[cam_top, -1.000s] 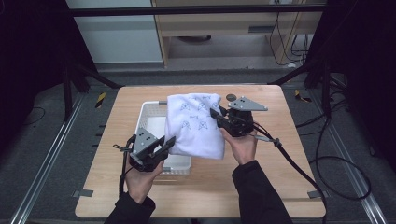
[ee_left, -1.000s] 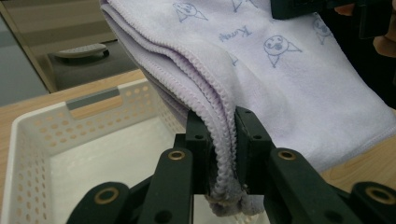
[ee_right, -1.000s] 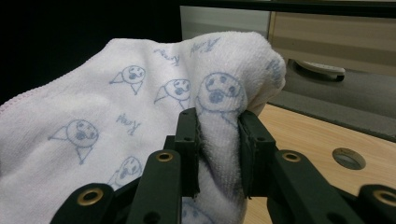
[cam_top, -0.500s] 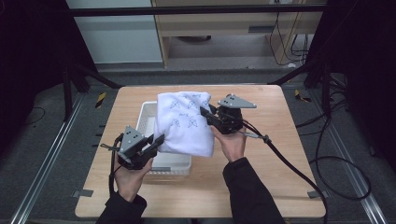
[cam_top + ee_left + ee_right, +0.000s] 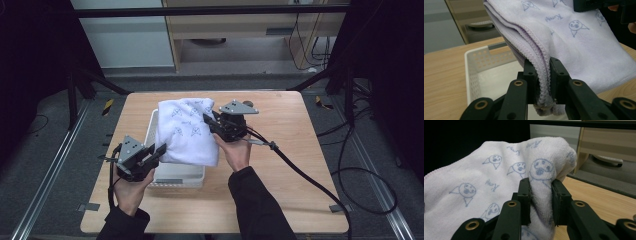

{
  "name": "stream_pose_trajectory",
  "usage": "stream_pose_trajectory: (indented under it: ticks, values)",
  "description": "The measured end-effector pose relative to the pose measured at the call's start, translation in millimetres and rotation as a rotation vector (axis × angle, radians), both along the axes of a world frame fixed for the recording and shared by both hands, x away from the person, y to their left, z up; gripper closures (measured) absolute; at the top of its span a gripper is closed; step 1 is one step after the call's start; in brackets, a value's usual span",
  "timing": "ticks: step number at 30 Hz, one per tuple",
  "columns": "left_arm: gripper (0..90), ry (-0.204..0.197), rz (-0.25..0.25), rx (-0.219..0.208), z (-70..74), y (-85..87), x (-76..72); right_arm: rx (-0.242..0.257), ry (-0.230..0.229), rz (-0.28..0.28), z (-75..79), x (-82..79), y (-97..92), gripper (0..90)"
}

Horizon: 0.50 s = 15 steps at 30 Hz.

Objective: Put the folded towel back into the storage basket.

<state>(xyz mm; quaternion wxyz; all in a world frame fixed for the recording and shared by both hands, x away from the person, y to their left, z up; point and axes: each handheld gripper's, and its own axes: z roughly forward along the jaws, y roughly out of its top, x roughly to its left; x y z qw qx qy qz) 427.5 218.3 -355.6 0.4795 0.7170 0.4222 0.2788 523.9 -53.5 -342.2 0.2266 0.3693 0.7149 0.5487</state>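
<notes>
Terry towel [image 5: 187, 132]: held folded over the white basket [image 5: 200, 176], its hem sagging toward the rim.
Left gripper [image 5: 541, 82]: pinched on the stitched edges.
Right gripper [image 5: 541, 202]: clamped on a thick fold.
Risk: the bulk could be snagged on the basket wall — or a layer slipped out.

**Pale Lilac Towel, Blue Doodles, White Basket**

And here's the towel [image 5: 187, 132], a very pale lilac, nearly white, dotted with small blue line-drawn faces and scribbled blue lettering (the hem stitching reads a shade more purple). Under it, the basket [image 5: 179, 176] is plain white with rows of tiny perforations. The table [image 5: 300, 165] is a light wood grain. Both grippers, left [image 5: 159, 150] and right [image 5: 207, 120], are black, with brass-coloured rivets and grey plates.
</notes>
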Motion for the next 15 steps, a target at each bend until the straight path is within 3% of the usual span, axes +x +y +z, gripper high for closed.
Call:
stream_pose_trajectory:
  ticks: [15]
  values:
    - [76.2, 0.005, 0.055, -0.007, -3.3, 27.9, 2.3, -0.004, -0.006, 0.028, -3.1, 9.4, 34.0, 72.2]
